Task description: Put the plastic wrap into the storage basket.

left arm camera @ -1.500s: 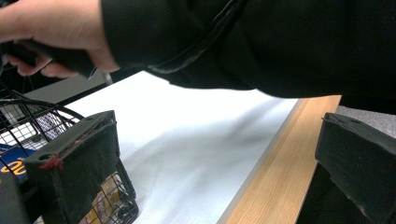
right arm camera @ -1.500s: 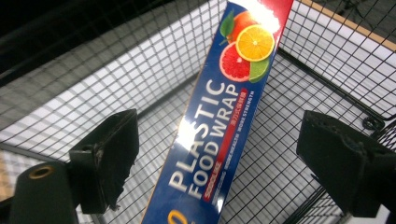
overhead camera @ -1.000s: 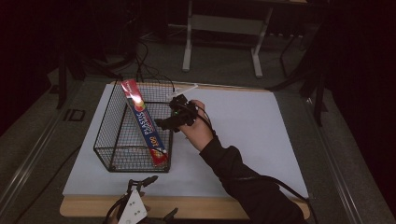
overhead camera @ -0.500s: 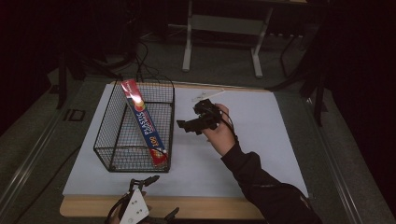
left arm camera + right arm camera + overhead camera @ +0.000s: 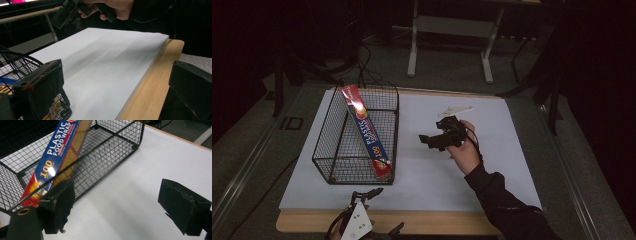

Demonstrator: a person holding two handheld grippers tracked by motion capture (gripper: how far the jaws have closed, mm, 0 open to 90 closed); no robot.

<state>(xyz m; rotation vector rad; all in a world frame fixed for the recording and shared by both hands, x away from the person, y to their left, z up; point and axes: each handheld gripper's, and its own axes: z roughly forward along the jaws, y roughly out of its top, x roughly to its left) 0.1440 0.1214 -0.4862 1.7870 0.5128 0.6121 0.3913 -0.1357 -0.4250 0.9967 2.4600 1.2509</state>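
Blue plastic-wrap box point(image 5: 368, 134) leans inside black wire basket point(image 5: 332, 150), placement apparently done. Right gripper point(image 5: 435, 140) spread, empty, above white tabletop point(image 5: 422, 170). Left gripper point(image 5: 369, 195) spread at near edge.

The black two-jaw right gripper point(image 5: 435, 140) has a black cable looping off its body; the person's right arm wears a dark, creased long sleeve point(image 5: 504, 202); the black left gripper point(image 5: 364, 194) carries a pale grey three-cornered plate point(image 5: 356, 227) dotted with small holes; its jaw padding is frayed, with red thread.
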